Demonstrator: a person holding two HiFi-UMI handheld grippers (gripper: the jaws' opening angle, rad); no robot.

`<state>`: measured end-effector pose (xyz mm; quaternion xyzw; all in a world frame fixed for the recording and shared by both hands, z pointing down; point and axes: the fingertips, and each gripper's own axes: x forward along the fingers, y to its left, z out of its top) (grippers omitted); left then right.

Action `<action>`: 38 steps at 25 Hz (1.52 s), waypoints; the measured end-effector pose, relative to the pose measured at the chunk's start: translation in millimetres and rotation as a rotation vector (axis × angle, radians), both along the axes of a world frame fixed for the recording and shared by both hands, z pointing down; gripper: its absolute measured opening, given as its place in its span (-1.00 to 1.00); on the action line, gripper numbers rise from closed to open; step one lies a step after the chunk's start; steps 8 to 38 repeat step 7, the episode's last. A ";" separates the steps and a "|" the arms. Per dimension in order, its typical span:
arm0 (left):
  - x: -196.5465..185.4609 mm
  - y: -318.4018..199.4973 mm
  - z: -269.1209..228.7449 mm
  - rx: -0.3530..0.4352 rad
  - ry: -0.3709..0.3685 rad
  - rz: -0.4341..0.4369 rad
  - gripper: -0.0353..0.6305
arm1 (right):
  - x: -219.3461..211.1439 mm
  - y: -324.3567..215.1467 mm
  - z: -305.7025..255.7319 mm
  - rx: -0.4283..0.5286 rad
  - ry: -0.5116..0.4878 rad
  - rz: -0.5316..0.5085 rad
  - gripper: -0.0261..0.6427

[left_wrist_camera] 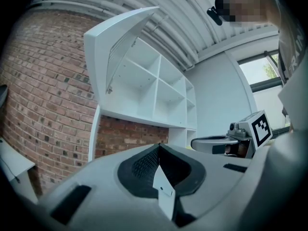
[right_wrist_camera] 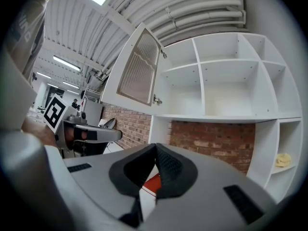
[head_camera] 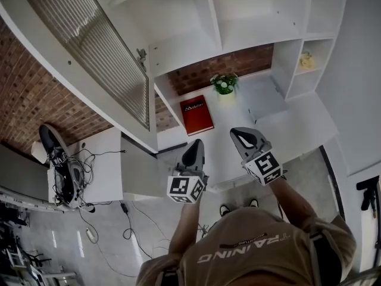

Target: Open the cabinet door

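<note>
The white cabinet door (head_camera: 101,52), with a ribbed glass panel, stands swung wide open to the left of the white shelving (head_camera: 250,16). A small knob (head_camera: 141,55) sits at its free edge. The same door (left_wrist_camera: 120,47) hangs up and left in the left gripper view, and the door (right_wrist_camera: 139,69) also shows in the right gripper view. My left gripper (head_camera: 193,154) and right gripper (head_camera: 245,139) hover side by side over the white counter (head_camera: 280,130), below the shelves and away from the door. Both are shut with nothing between the pads; the tips meet on the left gripper (left_wrist_camera: 159,146) and on the right gripper (right_wrist_camera: 155,146).
A red book (head_camera: 196,114) and a small potted plant (head_camera: 224,83) rest on the counter in front of a brick wall. A yellow object (head_camera: 306,60) lies in a right-hand cubby. A device with tangled cables (head_camera: 65,171) sits on a low surface at the left.
</note>
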<state>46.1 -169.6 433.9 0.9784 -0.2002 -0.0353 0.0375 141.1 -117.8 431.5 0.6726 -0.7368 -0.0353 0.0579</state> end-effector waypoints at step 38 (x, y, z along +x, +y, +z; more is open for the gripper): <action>4.0 5.5 -1.2 -0.045 0.046 -0.003 -0.87 | 8.4 8.4 4.2 -0.002 0.004 -0.005 -0.88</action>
